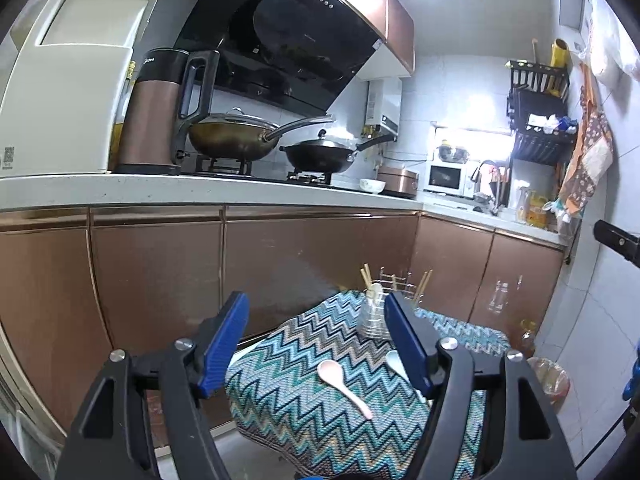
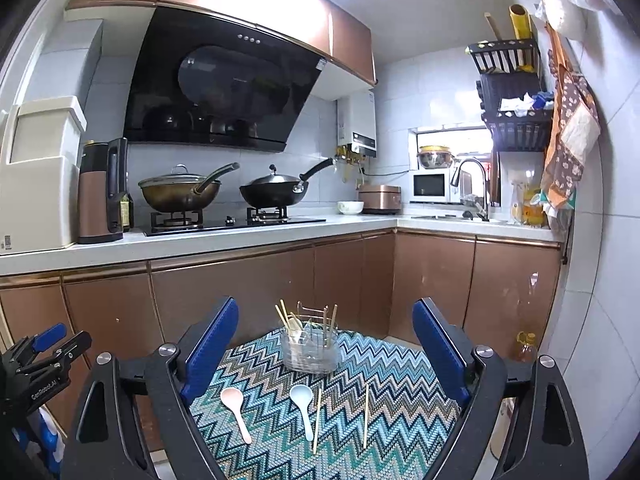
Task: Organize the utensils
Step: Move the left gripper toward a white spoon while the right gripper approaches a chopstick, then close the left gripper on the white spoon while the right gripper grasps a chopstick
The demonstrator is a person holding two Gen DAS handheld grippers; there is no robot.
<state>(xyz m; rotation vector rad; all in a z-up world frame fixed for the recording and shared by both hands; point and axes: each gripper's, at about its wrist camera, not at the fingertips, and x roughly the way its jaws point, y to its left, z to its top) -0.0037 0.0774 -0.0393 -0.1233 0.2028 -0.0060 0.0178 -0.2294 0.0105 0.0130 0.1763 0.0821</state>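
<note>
The right gripper (image 2: 324,352) is wide open and holds nothing. The left gripper (image 1: 316,340) is wide open and empty too. Just past them, flat on the zigzag cloth (image 2: 400,396), lie a pink spoon (image 2: 236,410), a blue spoon (image 2: 303,406) and two chopsticks (image 2: 366,416), side by side and apart, probably so each is easy to grab. Further back stands the clear holder (image 2: 310,350) with a spoon and some sticks already upright in it; I think that is where the rest should go. The left gripper's side reads "GenRobot.AI", and the brown kettle (image 1: 154,108) says "Midea"
</note>
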